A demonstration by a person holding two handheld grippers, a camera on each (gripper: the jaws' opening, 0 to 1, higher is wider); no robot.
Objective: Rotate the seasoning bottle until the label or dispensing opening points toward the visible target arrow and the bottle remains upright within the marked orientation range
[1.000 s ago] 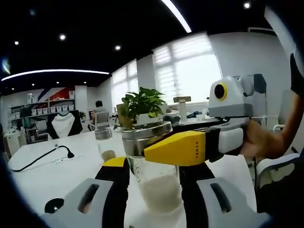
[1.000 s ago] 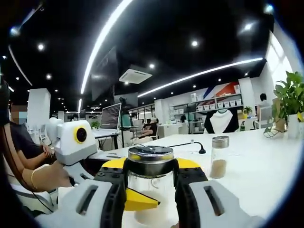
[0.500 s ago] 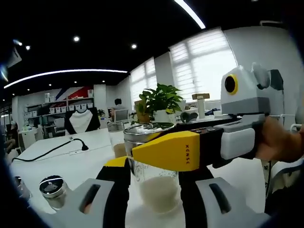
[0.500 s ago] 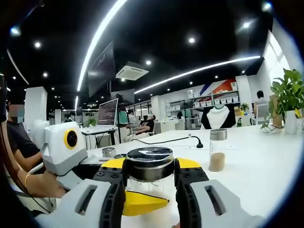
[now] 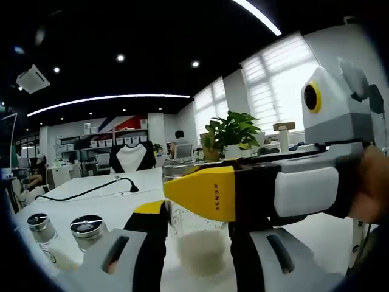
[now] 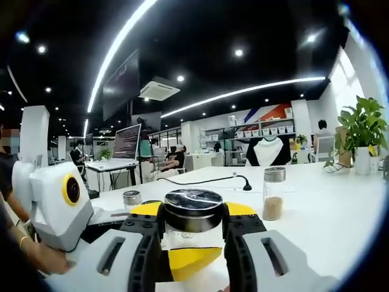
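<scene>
Glass seasoning bottle with round metal cap, clamped by right gripper and left gripper.

In my left gripper view, my right gripper crosses in front of the seasoning bottle, hiding its lid and upper glass. No label or opening on the bottle can be made out. Beside the bottle, two small shakers are cut off low. In my right gripper view, the bottle's glass body is mostly hidden behind my jaws.
</scene>
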